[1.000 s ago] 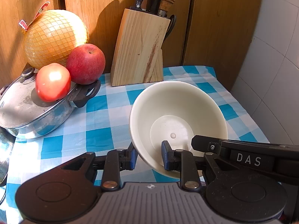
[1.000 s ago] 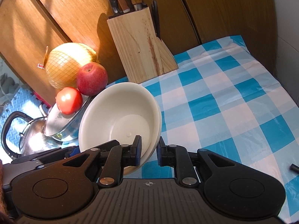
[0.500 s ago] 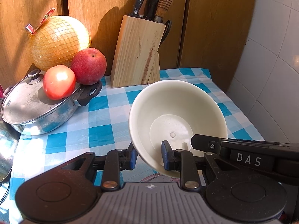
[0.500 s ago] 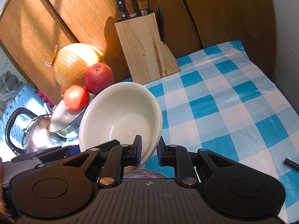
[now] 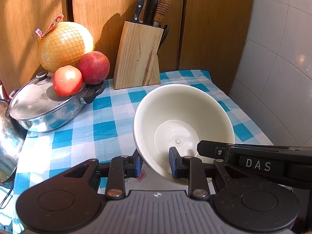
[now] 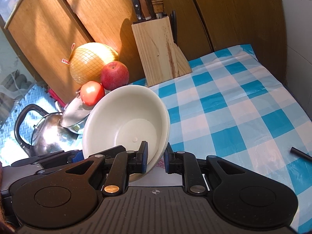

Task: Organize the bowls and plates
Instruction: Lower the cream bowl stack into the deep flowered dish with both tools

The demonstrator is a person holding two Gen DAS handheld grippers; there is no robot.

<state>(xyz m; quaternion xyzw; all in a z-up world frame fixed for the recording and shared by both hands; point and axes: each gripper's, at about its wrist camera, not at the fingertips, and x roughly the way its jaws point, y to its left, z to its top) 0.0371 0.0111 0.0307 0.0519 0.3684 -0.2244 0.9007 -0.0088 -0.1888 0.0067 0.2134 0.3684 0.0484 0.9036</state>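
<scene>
A cream bowl, apparently a nested stack, is held tilted above the blue checked tablecloth. My left gripper is shut on its near left rim. My right gripper is shut on the right rim of the same bowl stack, where stacked rims show. The right gripper's arm marked DAS shows in the left wrist view. A floral plate lies on the cloth under the bowl, mostly hidden.
A wooden knife block stands at the back. A steel lidded pan carries a tomato and an apple, with a netted pomelo behind. A kettle sits left. A black stick lies right.
Both grippers have risen and pulled back with the bowl stack still held. The knife block and fruit now sit lower and farther in both views.
</scene>
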